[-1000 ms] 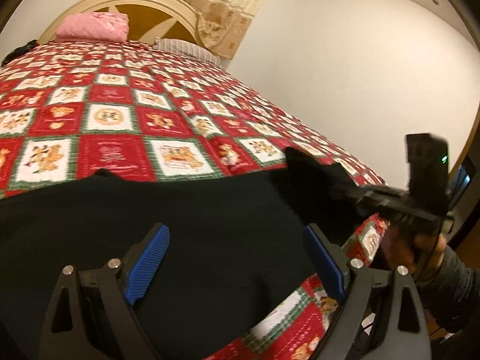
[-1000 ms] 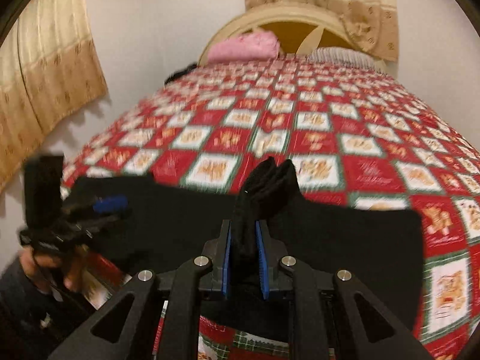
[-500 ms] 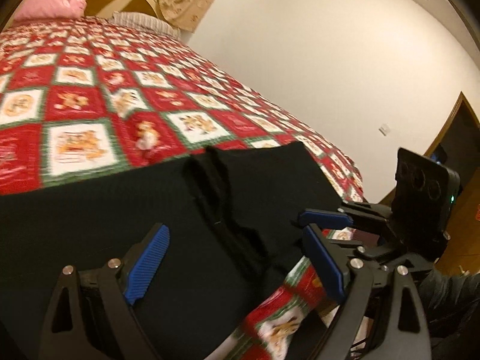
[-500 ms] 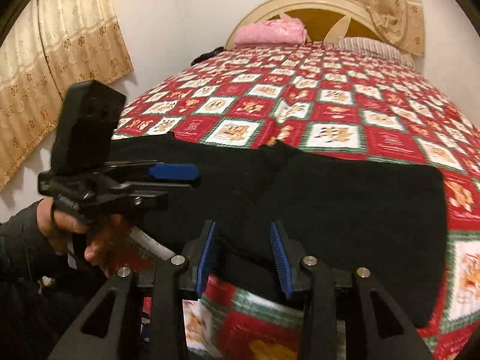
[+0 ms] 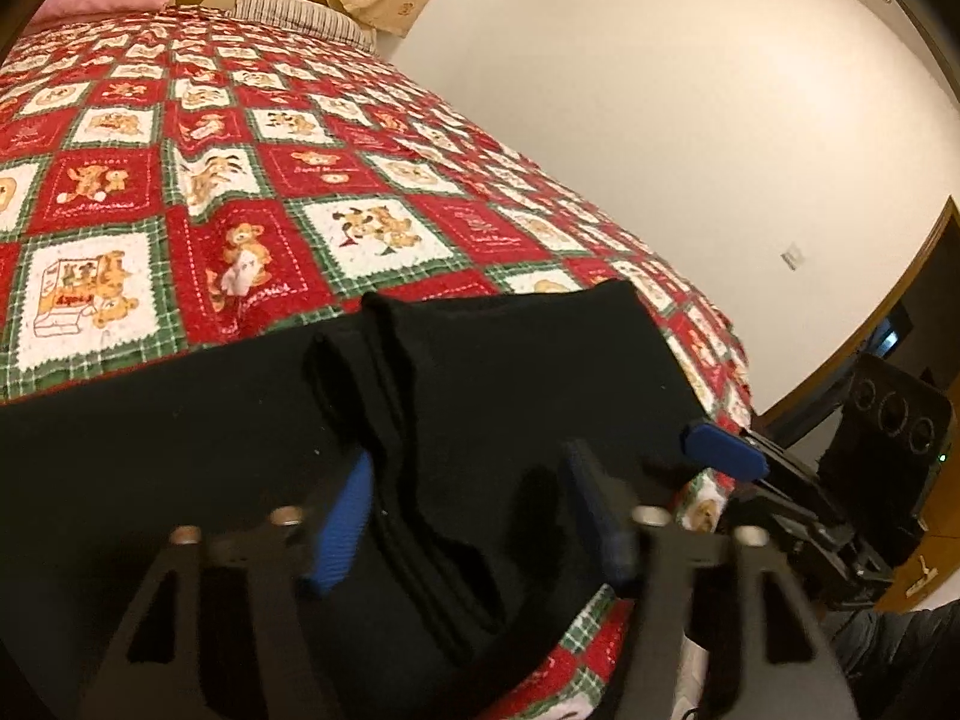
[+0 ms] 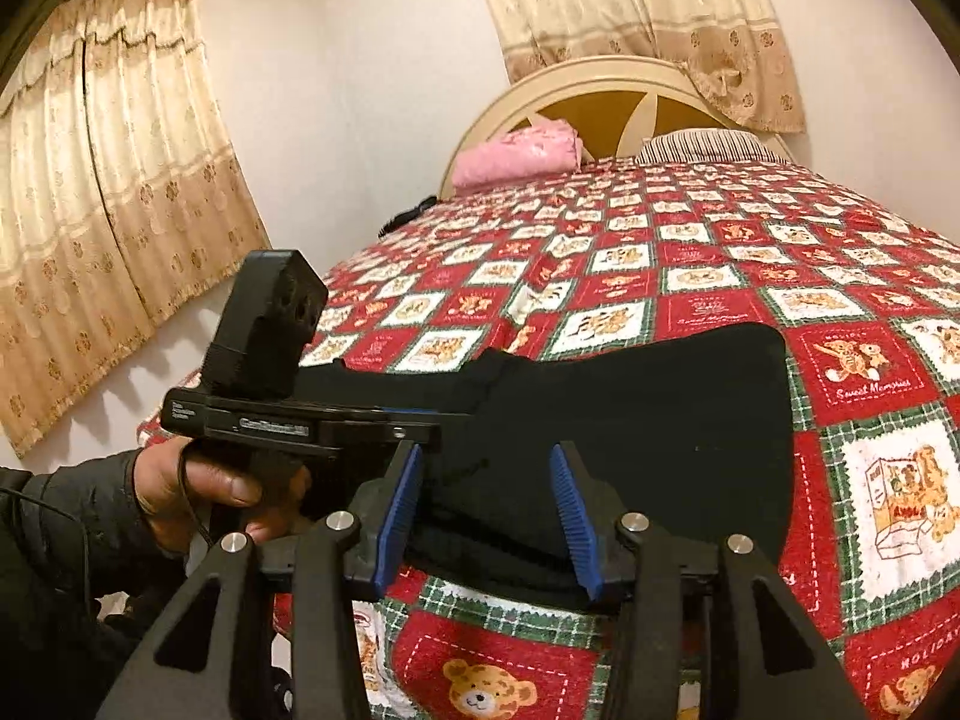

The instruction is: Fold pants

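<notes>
both wrist views close over pants (image 5: 510, 396)

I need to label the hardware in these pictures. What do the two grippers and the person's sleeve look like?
Each gripper, left and right, has black angular arms with silver bolts and blue ribbed pads. The left one carries a black block with round lenses, a white-lettered label and a thin black cable. The sleeve is dark.

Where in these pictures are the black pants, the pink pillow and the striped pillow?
black pants (image 6: 648, 408), right wrist view, on the flat middle of the fabric.
pink pillow (image 6: 516, 159), right wrist view, on its front face.
striped pillow (image 6: 702, 145), right wrist view, on its top.
</notes>
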